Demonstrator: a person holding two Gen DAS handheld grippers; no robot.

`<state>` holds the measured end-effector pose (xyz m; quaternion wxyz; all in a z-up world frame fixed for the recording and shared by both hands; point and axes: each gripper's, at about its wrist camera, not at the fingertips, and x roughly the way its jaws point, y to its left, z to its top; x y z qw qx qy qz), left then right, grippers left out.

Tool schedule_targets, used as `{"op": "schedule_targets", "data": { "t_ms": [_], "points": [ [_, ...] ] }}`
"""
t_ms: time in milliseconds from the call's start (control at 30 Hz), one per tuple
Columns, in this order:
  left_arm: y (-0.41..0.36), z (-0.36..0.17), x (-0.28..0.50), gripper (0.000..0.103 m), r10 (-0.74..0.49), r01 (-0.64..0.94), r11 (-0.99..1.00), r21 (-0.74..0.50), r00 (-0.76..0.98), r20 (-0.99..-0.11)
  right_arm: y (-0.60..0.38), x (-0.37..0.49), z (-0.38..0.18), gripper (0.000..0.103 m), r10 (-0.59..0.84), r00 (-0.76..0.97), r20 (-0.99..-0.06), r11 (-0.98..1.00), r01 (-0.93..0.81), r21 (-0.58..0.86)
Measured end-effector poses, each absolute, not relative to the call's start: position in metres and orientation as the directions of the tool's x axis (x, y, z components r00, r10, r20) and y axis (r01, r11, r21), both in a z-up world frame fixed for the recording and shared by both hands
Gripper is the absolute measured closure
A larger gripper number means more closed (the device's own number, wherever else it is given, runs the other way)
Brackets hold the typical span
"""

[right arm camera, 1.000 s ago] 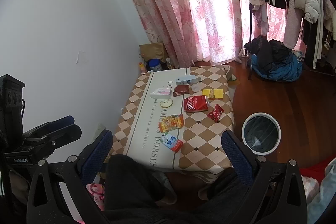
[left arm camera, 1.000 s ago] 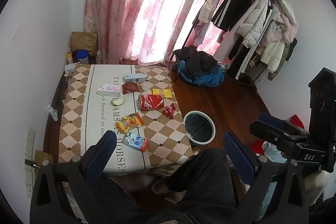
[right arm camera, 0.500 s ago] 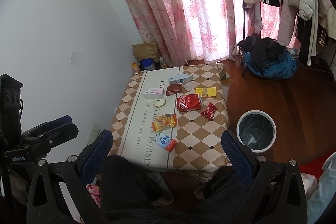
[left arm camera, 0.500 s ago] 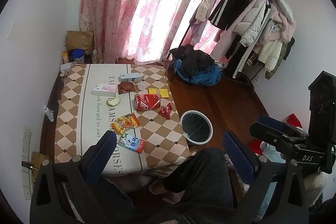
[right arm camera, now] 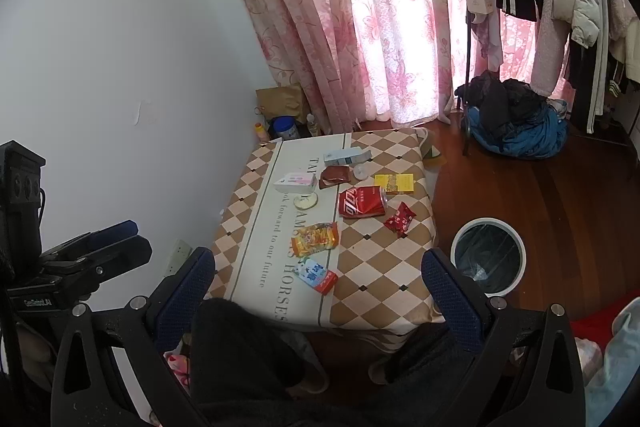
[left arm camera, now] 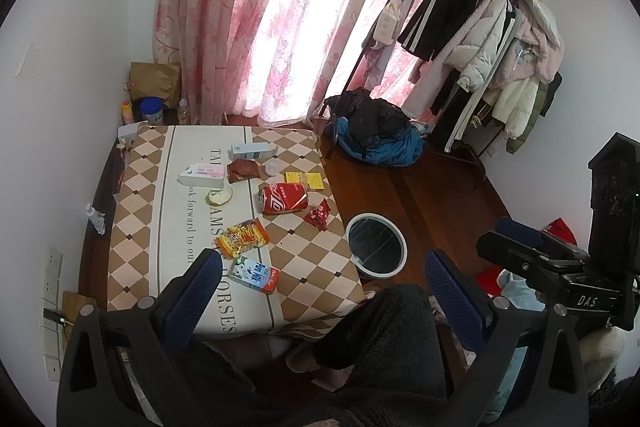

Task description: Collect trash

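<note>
A low table (left arm camera: 136,227) with a checkered cloth carries several pieces of trash: a crushed red cola can (left arm camera: 283,198) (right arm camera: 362,202), a small red wrapper (left arm camera: 318,214) (right arm camera: 400,218), an orange snack bag (left arm camera: 242,238) (right arm camera: 316,239), a blue and red carton (left arm camera: 256,274) (right arm camera: 317,275), a brown packet (left arm camera: 242,170), two white boxes and yellow packets (right arm camera: 394,183). A white-rimmed bin (left arm camera: 376,251) (right arm camera: 488,255) stands on the floor right of the table. My left gripper (left arm camera: 320,281) and right gripper (right arm camera: 318,279) are both open and empty, held high above the table's near edge.
Pink curtains hang behind the table. A clothes rack (left arm camera: 480,39) with coats stands at the right, with a pile of dark and blue clothes (left arm camera: 376,137) on the wooden floor. Jars and a paper bag (left arm camera: 154,83) sit in the far corner. The person's legs show below.
Both cameras have drifted slightly, so the table and bin have shifted a little left and up in view. The trash has not moved and both grippers stay open.
</note>
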<state>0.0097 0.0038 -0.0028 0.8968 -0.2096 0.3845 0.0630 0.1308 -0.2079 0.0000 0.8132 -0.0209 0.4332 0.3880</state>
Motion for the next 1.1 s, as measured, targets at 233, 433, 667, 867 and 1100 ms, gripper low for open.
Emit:
{"op": "schedule_targets", "data": {
  "t_ms": [233,433,667,867,1100],
  "points": [
    [0.004,-0.002,0.009,0.0,-0.05,-0.271,0.904,-0.329,0.699,-0.714,-0.206,0.13,0.0,0.0,0.612,0.324,-0.722,0.698,-0.651,0.299],
    [0.006,0.001,0.006,0.0,-0.05,-0.27,0.905,-0.329,0.701,-0.712,-0.205,0.127,0.001,0.0,0.614,0.328,-0.718,0.697,-0.652,0.299],
    [0.005,0.001,0.006,0.0,-0.049,-0.27,0.905,-0.329,0.702,-0.711,-0.207,0.124,0.0,0.0,0.617,0.323,-0.718,0.692,-0.657,0.3],
    [0.007,0.003,0.003,0.0,-0.047,-0.27,0.905,-0.328,0.702,-0.71,-0.208,0.119,0.002,0.0,0.622,0.324,-0.713,0.687,-0.662,0.298],
    [0.007,0.004,0.002,0.0,-0.046,-0.268,0.907,-0.325,0.704,-0.708,-0.208,0.119,0.003,0.0,0.625,0.324,-0.71,0.684,-0.666,0.298]
  ]
}}
